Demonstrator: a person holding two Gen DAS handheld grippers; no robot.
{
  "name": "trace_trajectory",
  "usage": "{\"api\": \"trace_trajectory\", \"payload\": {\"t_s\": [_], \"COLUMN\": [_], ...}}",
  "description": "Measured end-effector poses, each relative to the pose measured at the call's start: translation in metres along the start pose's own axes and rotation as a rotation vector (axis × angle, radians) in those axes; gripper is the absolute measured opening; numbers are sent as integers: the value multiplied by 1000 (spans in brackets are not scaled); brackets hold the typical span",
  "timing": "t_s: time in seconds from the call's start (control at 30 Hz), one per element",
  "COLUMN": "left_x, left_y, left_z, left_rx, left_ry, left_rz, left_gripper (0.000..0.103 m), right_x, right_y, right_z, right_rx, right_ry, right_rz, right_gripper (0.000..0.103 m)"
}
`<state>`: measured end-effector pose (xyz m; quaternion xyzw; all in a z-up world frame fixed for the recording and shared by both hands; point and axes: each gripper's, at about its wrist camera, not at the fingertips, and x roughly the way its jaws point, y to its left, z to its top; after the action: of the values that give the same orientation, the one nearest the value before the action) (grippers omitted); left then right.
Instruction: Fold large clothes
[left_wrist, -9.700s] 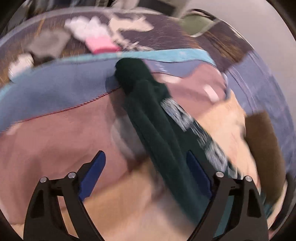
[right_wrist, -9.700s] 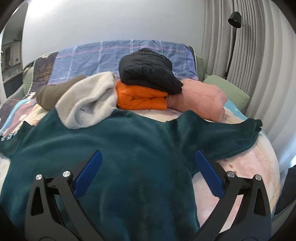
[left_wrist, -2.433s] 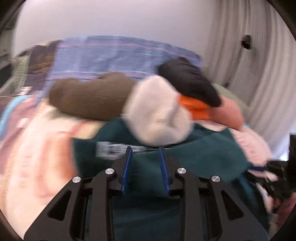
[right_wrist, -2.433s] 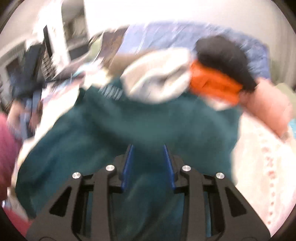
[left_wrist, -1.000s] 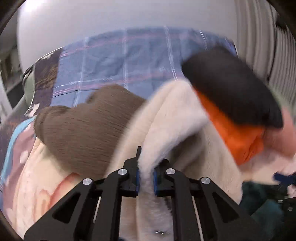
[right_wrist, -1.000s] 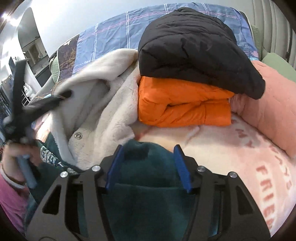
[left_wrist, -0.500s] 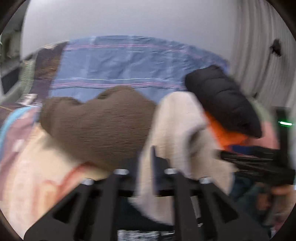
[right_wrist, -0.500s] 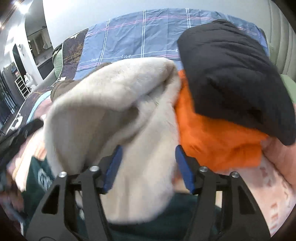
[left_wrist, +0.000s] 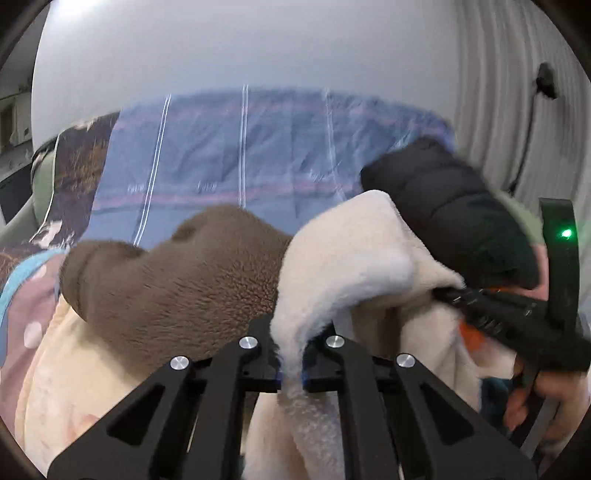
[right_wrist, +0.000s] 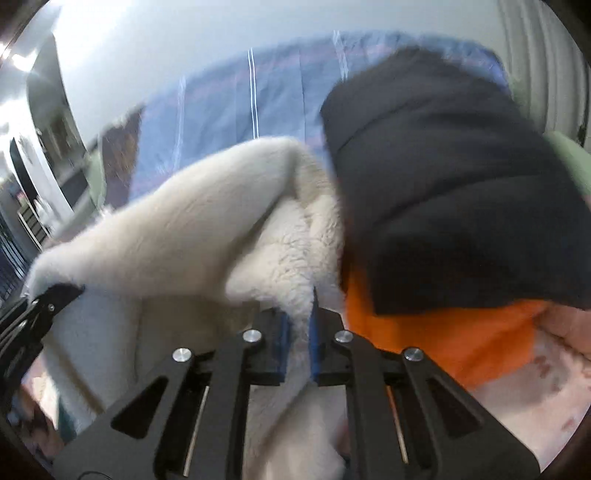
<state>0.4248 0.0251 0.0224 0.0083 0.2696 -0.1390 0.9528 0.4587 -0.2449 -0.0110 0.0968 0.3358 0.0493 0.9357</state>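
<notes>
Cream fleece jacket (left_wrist: 354, 266) at frame centre, pinched by left gripper (left_wrist: 291, 365) and right gripper (right_wrist: 297, 347), jaws just closed onto it; black puffer jacket (right_wrist: 443, 184) upper right.

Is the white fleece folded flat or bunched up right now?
Bunched up. The white fleece is pinched at two edges by the left gripper and right gripper, whose jaws have just closed, and sags between them.
</notes>
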Motion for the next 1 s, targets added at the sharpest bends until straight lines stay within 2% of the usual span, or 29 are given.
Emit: {"api": "trace_trajectory", "payload": {"t_s": [0.1,0.17,0.2,0.27,0.3,0.33,0.37,0.4,0.43,0.47,0.53,0.57,0.6,0.67,0.7,0.73,0.8,0.87,0.9,0.97,1.0], "left_x": [-59,-104,-125,-167,-183,-199,-207,-216,-223,-229,-241,-251,-260,-276,-280,-283,-279,-270,-264,-248,-241], "left_y": [-1,-3,-5,-6,-5,-4,-2,-1,1,4,12,19,27,39,41,40,31,12,3,-18,-26], "left_z": [-11,-28,-41,-77,-96,-123,-139,-159,-175,-192,-210,-214,-214,-203,-194,-182,-151,-122,-109,-84,-75], "left_rx": [7,32,52,104,122,149,163,178,184,181,150,114,83,14,-3,-12,-1,9,12,6,3], "left_ry": [-55,-80,-84,-104,-107,-82,-60,-35,-12,22,64,66,53,-1,-23,-45,-97,-142,-152,-154,-151], "left_rz": [-70,-112,-127,-117,-116,-119,-109,-97,-85,-53,-34,-22,-11,-15,-17,-25,-82,-134,-161,-192,-190], "left_gripper": [7,7,7,9,16,23,35,41,42,42,43,43,43,43,43,44,51,66,67,67,67], "right_x": [-68,-135,-153,-207,-223,-241,-252,-260,-265,-267,-267,-273,-281,-300,-307,-308,-303,-286,-278,-252,-243], "right_y": [-21,-39,-43,-54,-56,-59,-61,-63,-70,-78,-90,-99,-105,-114,-112,-112,-98,-82,-73,-60,-54], "right_z": [-11,-32,-41,-88,-107,-141,-167,-192,-224,-242,-263,-267,-265,-248,-229,-214,-175,-132,-118,-83,-73], "right_rx": [15,20,13,-34,-53,-88,-113,-126,-123,-114,-70,-41,-19,16,20,13,-20,-5,22,120,131], "right_ry": [-84,-148,-159,-175,-168,-143,-118,-94,-33,33,107,110,91,18,-28,-52,-95,-100,-93,-72,-60], "right_rz": [79,150,161,208,223,239,232,212,184,173,156,143,128,113,119,133,205,287,317,426,449], "right_gripper": [6,6,6,6,6,7,7,7,8,9,12,12,15,28,42,61,69,69,69,59,48]}}
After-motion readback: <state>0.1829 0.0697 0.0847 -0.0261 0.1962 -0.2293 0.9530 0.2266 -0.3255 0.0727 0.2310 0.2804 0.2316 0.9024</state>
